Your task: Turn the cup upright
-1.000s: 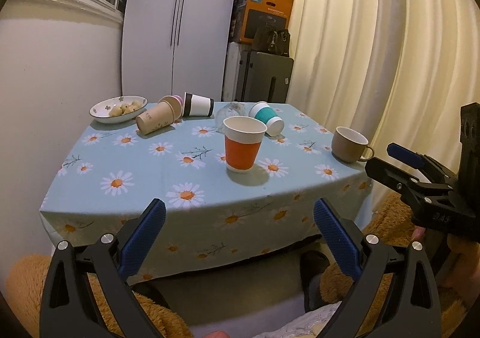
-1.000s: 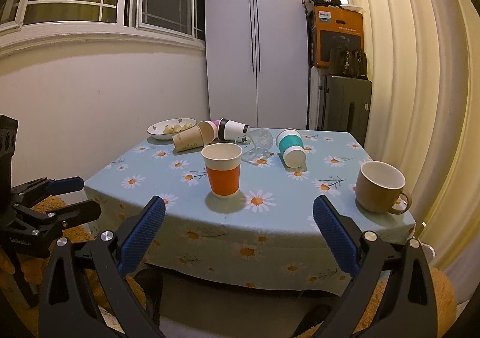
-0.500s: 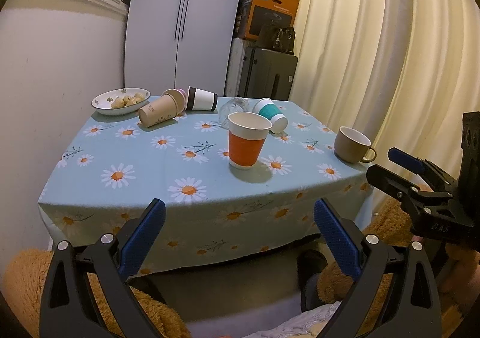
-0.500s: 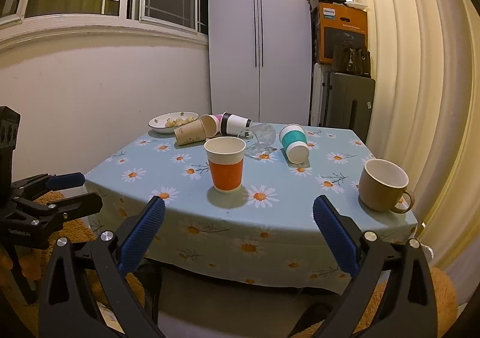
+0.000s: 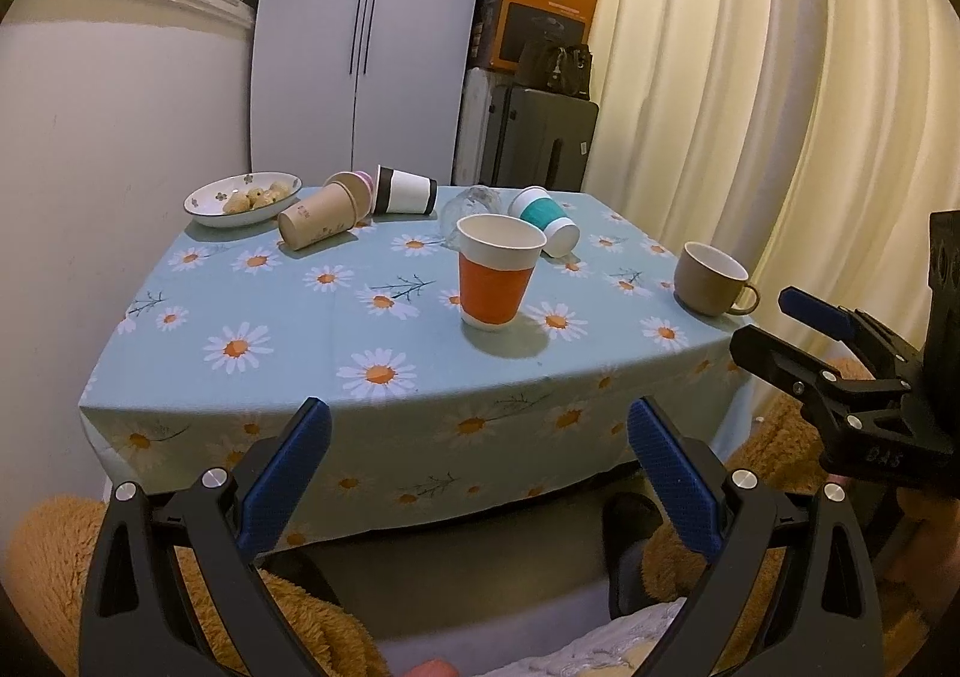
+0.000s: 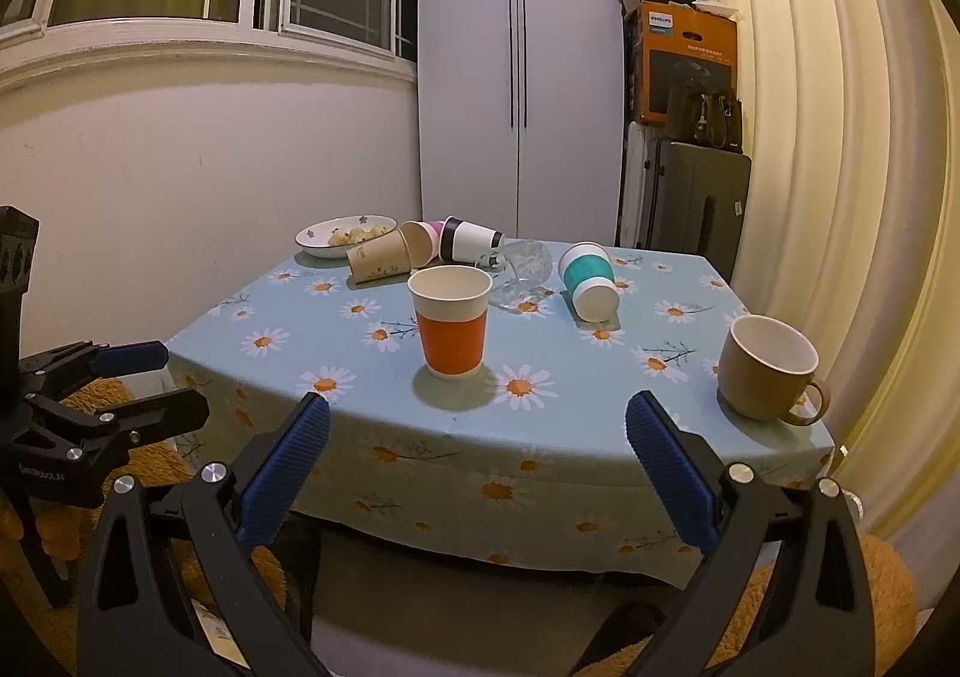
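Orange cup upright mid-frame; teal cup toppled behind; left gripper, right gripper both spread, empty.

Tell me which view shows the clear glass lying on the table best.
The right wrist view: the clear glass lies on its side in open sight, its cut pattern visible. In the left wrist view, the orange cup partly hides it.
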### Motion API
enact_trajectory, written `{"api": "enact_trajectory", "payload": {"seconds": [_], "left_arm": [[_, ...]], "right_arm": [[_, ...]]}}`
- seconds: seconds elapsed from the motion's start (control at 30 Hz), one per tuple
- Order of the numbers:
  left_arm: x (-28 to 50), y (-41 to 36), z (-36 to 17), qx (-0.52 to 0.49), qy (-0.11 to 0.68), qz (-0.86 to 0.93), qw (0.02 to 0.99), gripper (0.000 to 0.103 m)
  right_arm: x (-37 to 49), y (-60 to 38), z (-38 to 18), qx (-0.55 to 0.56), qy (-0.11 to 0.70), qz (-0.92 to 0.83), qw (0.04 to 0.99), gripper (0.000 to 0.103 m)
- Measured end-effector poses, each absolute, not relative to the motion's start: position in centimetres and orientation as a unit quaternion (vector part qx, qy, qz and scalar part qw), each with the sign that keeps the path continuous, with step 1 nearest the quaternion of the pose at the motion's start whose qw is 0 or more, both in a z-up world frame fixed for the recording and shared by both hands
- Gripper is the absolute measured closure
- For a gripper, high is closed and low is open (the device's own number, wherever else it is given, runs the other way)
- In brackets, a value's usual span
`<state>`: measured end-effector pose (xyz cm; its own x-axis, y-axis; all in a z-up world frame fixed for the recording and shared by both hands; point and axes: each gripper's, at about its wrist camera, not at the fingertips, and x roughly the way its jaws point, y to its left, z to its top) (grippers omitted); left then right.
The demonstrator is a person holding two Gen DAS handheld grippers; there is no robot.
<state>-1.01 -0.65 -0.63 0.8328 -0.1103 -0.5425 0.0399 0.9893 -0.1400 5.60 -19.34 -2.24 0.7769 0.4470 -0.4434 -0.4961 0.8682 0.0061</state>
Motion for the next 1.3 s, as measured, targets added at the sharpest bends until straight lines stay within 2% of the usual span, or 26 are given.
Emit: {"api": "enact_trajectory", "payload": {"seconds": [1.3], "left_arm": [[-0.83,-0.89,-0.74,-0.055,0.292,-0.03,0.954,0.007]], "right_arm": [[6.18,-19.48,-2.72,-0.06,0.234,0.246,0.939,0.005]]}}
